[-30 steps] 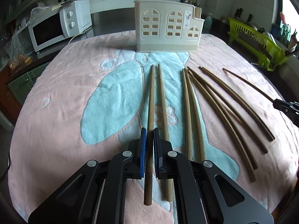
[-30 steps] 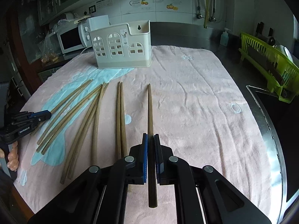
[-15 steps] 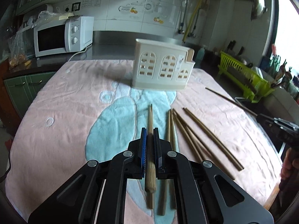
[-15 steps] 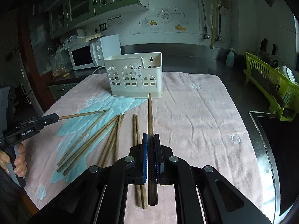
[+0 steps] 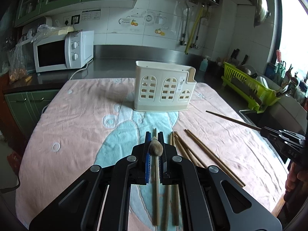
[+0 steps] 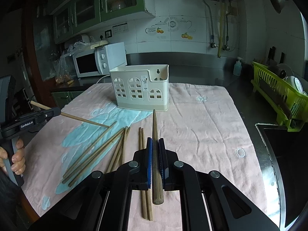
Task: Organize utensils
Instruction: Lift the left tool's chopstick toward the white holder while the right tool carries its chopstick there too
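The left hand-held gripper [image 5: 154, 136] is clamped on one chopstick [image 5: 156, 147], lifted off the tabletop [image 5: 77, 115] at lower centre. The right hand-held gripper [image 6: 155, 143] pinches another chopstick [image 6: 155, 134], pointing at the cream holder [image 6: 141, 88] mid-frame; loose chopsticks [image 6: 100, 150] lie lower left

- A cream plastic utensil holder [image 6: 141, 89] with arched cut-outs stood upright on the towel.
- Brown wooden chopsticks [image 6: 100, 150] lay loose before it.
- Two chopsticks [image 6: 155, 146] were held lifted.
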Motion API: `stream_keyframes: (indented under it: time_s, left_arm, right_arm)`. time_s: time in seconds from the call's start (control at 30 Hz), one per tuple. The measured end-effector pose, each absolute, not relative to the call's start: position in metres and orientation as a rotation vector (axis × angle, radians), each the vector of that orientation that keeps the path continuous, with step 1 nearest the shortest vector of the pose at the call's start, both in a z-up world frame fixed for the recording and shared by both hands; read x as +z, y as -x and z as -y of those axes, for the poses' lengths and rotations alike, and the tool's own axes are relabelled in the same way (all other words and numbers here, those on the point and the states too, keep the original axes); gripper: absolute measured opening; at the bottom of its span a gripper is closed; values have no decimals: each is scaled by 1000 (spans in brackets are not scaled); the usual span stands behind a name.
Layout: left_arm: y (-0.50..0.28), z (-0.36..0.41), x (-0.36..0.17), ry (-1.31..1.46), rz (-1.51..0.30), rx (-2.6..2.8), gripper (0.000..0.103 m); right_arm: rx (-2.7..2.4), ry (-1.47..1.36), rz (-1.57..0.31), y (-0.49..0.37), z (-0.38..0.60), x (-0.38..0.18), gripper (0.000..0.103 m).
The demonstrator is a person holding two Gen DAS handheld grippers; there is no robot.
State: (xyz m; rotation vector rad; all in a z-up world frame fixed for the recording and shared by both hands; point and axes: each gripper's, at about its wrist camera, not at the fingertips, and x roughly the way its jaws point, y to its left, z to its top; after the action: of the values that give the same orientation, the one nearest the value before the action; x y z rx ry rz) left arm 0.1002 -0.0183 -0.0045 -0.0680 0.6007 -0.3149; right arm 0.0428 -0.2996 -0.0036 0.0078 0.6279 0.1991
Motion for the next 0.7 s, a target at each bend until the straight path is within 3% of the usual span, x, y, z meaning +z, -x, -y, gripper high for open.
stream_keyframes:
  time_s: [0.27,0.7]
  left_arm:
    - [-114,26,19,54,-576,-330,5]
    - [-162,48,109,16,-434,-341,5]
  right_arm:
    - [239,-2,-596,-50,298,17,7]
    - [297,71,-523,-109,296,89,7]
